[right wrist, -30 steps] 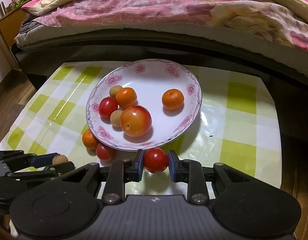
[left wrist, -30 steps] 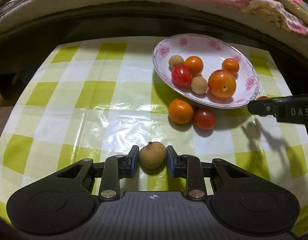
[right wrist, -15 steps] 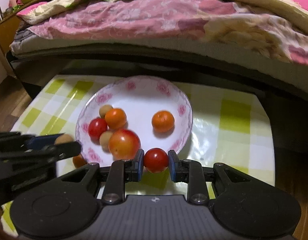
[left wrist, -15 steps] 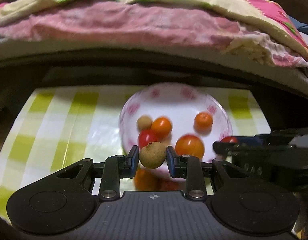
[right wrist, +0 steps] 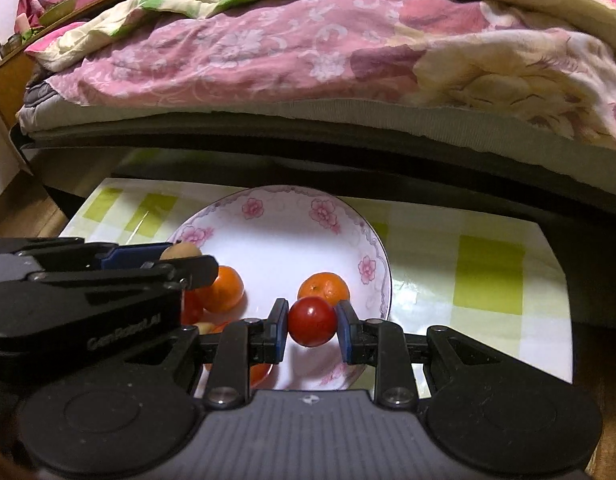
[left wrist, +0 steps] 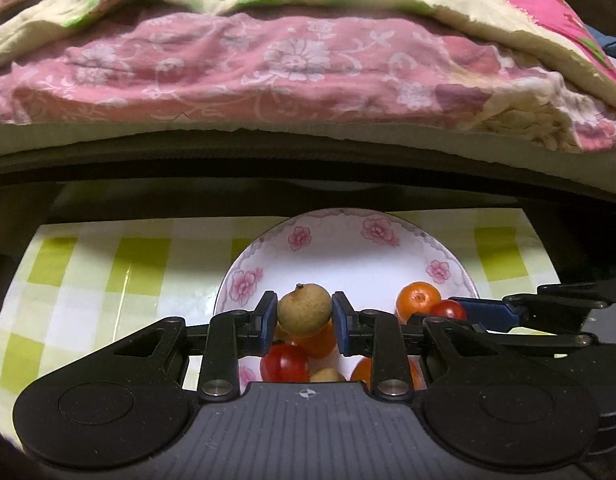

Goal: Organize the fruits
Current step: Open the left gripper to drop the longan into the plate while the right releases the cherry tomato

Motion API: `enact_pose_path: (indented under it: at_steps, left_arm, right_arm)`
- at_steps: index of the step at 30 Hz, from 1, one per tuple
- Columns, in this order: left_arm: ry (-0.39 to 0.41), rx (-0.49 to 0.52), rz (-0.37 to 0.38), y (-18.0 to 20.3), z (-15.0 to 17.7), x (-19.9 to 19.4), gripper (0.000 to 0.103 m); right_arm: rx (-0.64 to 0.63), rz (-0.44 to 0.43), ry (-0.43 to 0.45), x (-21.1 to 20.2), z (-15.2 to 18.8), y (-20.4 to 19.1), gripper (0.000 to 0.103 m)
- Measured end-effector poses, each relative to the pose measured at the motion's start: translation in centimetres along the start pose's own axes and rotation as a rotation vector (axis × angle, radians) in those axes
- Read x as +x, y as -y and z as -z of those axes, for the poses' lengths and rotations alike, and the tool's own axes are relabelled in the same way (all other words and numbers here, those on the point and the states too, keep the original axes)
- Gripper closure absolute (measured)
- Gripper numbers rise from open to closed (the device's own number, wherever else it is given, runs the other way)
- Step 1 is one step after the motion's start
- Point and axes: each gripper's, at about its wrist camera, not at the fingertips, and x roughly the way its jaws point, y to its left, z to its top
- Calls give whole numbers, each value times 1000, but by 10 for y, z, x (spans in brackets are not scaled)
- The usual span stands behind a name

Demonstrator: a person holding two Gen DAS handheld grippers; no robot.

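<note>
Here, in the left wrist view, the left gripper [left wrist: 304,322] is clenched on a brown longan [left wrist: 304,310], with both blue pads pressed against its sides. The longan hangs above the flowered plate [left wrist: 336,240]. Below it in the plate lie a red tomato [left wrist: 285,363] and other orange fruit, partly hidden by the gripper body. A small orange [left wrist: 418,300] sits at the right of the plate. The plate stands on a green-checked tablecloth [left wrist: 120,276]. A pink floral blanket [left wrist: 268,76] fills the background.

In the right wrist view, the right gripper [right wrist: 312,330] grasps a red cherry tomato [right wrist: 312,321] between its pads, over the near part of the same plate [right wrist: 276,208]. The small orange [right wrist: 324,289] lies just behind it. The left gripper [right wrist: 184,262] enters from the left side, holding the longan [right wrist: 181,250] above another orange [right wrist: 224,289]
</note>
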Motion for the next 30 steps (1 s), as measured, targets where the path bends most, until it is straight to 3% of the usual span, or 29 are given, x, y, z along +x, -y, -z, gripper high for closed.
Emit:
enact_pose_path:
  at_steps: [7,15,23,30]
  left_arm:
    - [-22,-31,9,-5,-7,10,66]
    - [-16,-49,1,-6,-8,7,53]
    - [19,-67,13,-13,-10,-17,44]
    - [30,-66,4,-15,2,-47,43]
  right_arm:
    - [23,-37,6,3,-7,7,72]
    - [52,-54,24,-1,-8,11,72]
    - [66,-60,68,-16,-9,7,72]
    - [34,-54,86,-38,2,-6,71]
